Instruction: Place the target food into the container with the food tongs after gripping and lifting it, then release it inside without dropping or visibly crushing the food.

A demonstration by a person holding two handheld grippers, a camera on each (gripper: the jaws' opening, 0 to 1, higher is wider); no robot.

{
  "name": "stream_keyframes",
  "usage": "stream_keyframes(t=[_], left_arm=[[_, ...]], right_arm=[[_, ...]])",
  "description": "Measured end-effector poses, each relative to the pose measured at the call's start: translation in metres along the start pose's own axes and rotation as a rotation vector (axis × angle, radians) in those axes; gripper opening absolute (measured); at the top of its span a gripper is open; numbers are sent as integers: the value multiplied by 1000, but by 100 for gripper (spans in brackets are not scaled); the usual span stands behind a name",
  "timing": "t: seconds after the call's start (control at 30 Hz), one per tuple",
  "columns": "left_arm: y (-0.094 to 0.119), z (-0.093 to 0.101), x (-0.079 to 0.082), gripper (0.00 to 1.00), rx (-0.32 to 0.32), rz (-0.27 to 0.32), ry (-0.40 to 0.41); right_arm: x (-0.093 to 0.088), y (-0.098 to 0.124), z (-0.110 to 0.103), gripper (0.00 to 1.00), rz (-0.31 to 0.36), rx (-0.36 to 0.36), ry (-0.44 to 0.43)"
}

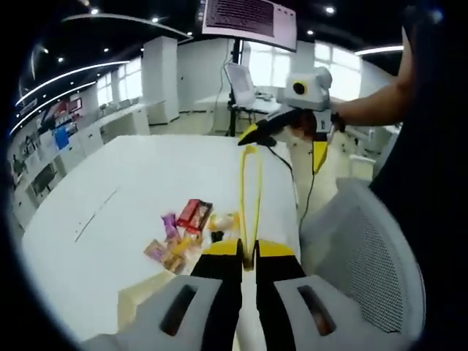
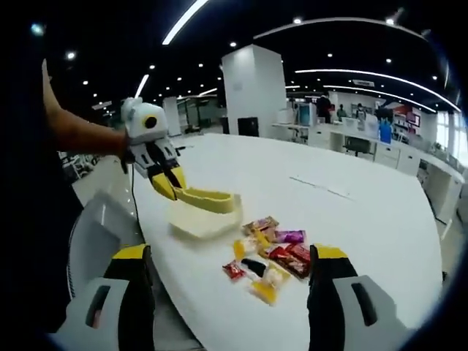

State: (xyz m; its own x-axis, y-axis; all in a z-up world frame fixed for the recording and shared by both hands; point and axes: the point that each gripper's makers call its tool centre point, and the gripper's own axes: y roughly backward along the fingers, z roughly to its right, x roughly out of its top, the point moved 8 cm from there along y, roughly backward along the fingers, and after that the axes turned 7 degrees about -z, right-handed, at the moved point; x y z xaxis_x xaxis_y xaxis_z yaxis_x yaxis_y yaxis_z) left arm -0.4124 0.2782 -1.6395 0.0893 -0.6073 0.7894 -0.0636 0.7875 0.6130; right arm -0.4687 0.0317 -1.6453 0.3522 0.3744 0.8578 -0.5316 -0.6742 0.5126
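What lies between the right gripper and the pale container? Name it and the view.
In the right gripper view, a few wrapped snacks on the white table lie between the open right gripper and the container.

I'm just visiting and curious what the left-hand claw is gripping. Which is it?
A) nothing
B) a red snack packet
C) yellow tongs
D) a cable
C: the left claw is shut on the yellow tongs, next to the pale container, while the snack packets lie loose on the white table.
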Motion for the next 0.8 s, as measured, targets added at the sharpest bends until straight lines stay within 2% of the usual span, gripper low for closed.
stream_keyframes(t=[0.1, 0.17, 0.2, 0.23, 0.27, 0.33, 0.43, 0.5, 0.6, 0.67, 0.73, 0.8], left_arm=[[9, 0, 11, 0, -4, 28, -16], [14, 0, 16, 0, -4, 36, -26], [17, 1, 21, 0, -13, 46, -29], [19, 1, 24, 0, -21, 55, -31], [22, 3, 28, 0, -47, 65, -22], [26, 2, 32, 1, -52, 69, -21], [34, 1, 43, 1, -56, 95, -27], [40, -1, 51, 1, -53, 115, -37], [46, -2, 61, 0, -48, 137, -49], [47, -2, 62, 0, -47, 152, -54], [46, -2, 60, 0, -38, 184, -36], [44, 1, 61, 0, -32, 180, -36]], right_arm=[[14, -4, -2, 83, 11, 51, 13], [20, -3, -3, 75, 9, 76, 9], [26, -3, -5, 74, 21, 99, 6], [36, -3, -7, 74, 74, 125, -9], [41, -2, -6, 71, 100, 123, -8], [49, -1, -5, 58, 110, 132, 5], [64, -3, -7, 59, 171, 182, -26], [74, -3, -7, 54, 204, 188, -14], [85, -5, -11, 55, 226, 216, -14], [87, -9, -12, 54, 234, 226, -14], [76, -18, -10, 54, 200, 218, -28], [69, -21, -13, 54, 202, 235, -41]])
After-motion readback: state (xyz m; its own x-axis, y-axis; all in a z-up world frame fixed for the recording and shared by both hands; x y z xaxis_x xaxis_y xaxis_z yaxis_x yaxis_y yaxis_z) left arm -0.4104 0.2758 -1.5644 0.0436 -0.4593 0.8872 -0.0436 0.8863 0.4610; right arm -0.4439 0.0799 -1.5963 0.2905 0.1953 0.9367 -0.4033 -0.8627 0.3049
